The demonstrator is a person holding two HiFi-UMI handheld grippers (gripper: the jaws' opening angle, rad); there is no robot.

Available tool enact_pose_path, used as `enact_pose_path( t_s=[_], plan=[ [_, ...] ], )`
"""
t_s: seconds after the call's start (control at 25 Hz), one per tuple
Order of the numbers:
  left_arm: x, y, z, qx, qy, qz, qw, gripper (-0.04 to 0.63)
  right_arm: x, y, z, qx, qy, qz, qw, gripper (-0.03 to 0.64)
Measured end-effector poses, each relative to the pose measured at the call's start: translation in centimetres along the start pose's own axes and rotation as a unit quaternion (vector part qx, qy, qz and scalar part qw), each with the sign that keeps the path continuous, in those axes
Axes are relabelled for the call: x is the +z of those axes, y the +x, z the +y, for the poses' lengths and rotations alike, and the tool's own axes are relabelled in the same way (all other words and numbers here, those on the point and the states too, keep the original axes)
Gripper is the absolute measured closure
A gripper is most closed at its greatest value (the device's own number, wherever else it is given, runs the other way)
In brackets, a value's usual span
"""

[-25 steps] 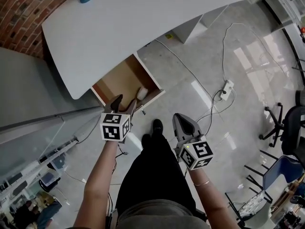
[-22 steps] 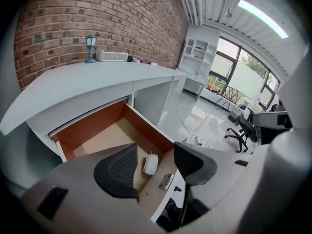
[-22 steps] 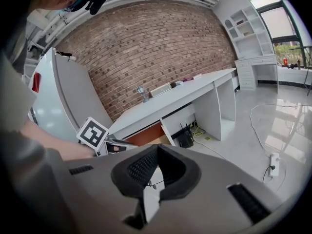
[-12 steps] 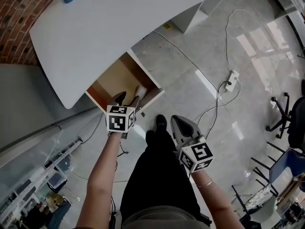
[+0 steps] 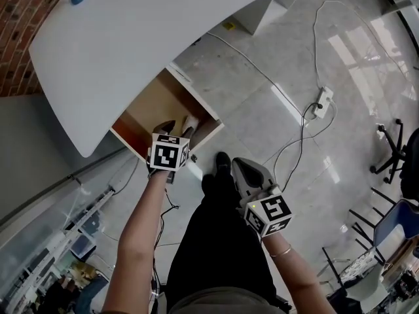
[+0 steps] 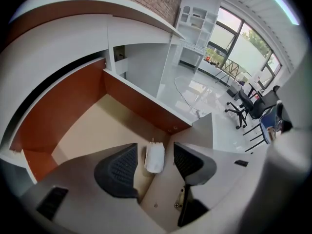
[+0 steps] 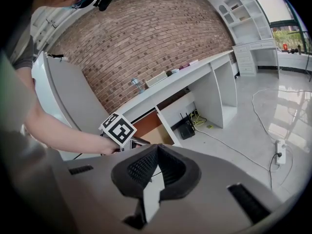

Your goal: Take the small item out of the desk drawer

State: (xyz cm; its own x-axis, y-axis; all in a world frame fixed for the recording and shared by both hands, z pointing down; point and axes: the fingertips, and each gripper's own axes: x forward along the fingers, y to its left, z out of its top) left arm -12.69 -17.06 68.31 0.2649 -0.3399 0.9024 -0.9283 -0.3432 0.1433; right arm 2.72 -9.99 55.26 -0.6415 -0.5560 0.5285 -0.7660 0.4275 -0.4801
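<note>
Status: drawer stage complete; grasp stage not yet made.

The drawer (image 6: pixel 92 130) stands pulled out from under the white desk (image 5: pixel 144 31), with its tan floor and red-brown walls exposed; access therefore appears to need no further work.

The small item (image 6: pixel 155 158), a pale, soft-looking bundle, lies on the drawer floor near the front corner on the open-room side; it is the only loose object visible in the drawer.

The left gripper (image 5: pixel 177 128) is positioned over the front of the drawer; its jaws stand apart with one ribbed pad on each side of the item; the left gripper view shows a gap between each pad and the item, so no contact is judged to exist.

The right gripper (image 7: pixel 156 155) is held well clear, above the floor beside the person's leg; its jaws are together at the tips with nothing between them; it takes no part in the present step.

Remaining work, as judged from this layout: lower the left gripper until the pads flank the item fully; bring the jaws onto it; lift it clear of the drawer walls and out.

Caution: the item lies close to the drawer front; one jaw may foul that panel during descent.
</note>
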Motion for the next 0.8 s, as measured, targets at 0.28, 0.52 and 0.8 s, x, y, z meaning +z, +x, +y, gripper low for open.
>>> enact_pose_path(
  t_s=[0.28,0.52,0.8],
  plan=[
    [-0.8,3.1,-0.3,-0.019,0.021,0.057,0.9979,0.351,0.0,1.1,-0.5,0.001,0.009,0.003,1.0,0.611],
    [-1.2,5.1,-0.6,-0.024,0.038,0.096,0.9943,0.351,-0.4,1.1,-1.2,0.001,0.023,0.005,1.0,0.611],
    [-2.7,6.2,-1.2,-0.049,0.042,0.159,0.9851,0.351,-1.1,1.3,-1.8,0.003,0.03,0.011,0.999,0.611]
  ],
)
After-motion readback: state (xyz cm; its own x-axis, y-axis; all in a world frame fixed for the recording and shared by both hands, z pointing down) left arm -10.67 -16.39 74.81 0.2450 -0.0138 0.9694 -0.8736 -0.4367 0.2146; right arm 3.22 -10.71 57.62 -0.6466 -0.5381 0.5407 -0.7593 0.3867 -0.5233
